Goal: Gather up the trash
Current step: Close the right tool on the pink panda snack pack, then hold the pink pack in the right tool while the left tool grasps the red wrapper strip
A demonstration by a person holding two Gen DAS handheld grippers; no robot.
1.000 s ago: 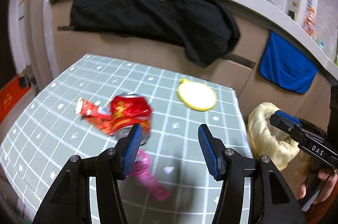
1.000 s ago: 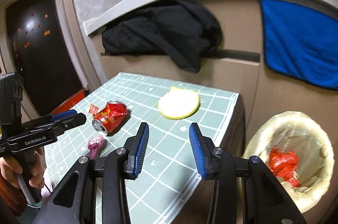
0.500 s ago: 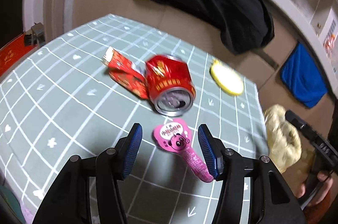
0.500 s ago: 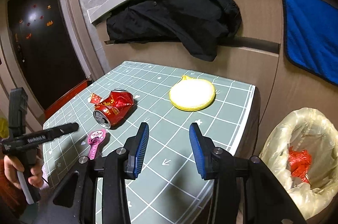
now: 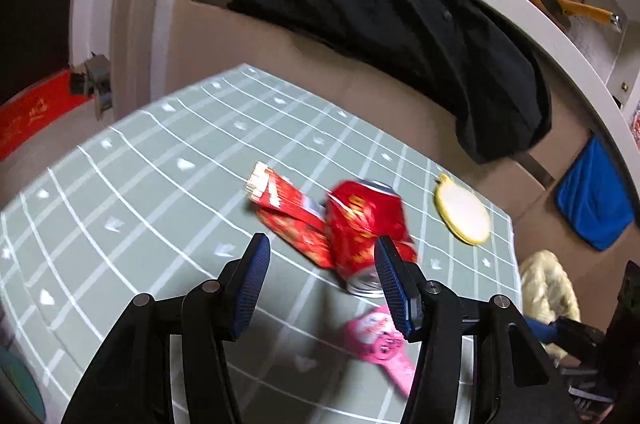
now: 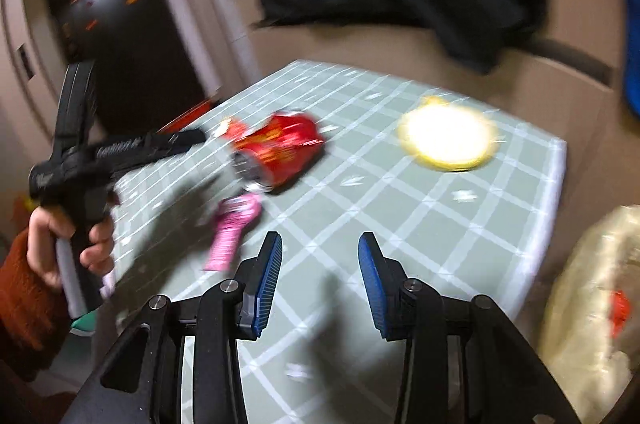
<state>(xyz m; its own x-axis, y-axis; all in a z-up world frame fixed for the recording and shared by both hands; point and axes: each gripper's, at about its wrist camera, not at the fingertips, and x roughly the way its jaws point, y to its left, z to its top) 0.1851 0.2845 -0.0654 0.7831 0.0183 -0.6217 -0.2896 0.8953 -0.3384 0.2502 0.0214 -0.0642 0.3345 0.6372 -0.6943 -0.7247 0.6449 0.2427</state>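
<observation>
Left claw (image 5: 320, 272) nearer red can (image 5: 362, 228) than before, right claw (image 6: 320, 276) lower, both spread apart, empty

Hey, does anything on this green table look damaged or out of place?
Yes. A red can lies on its side, dented and crumpled, against a torn red wrapper. A pink wrapper lies loose on the table beside it.

Home interior, checked tablecloth (image 5: 140, 192) on small table, black jacket (image 5: 400, 36) draped over counter, dark doorway (image 6: 120, 24)
</observation>
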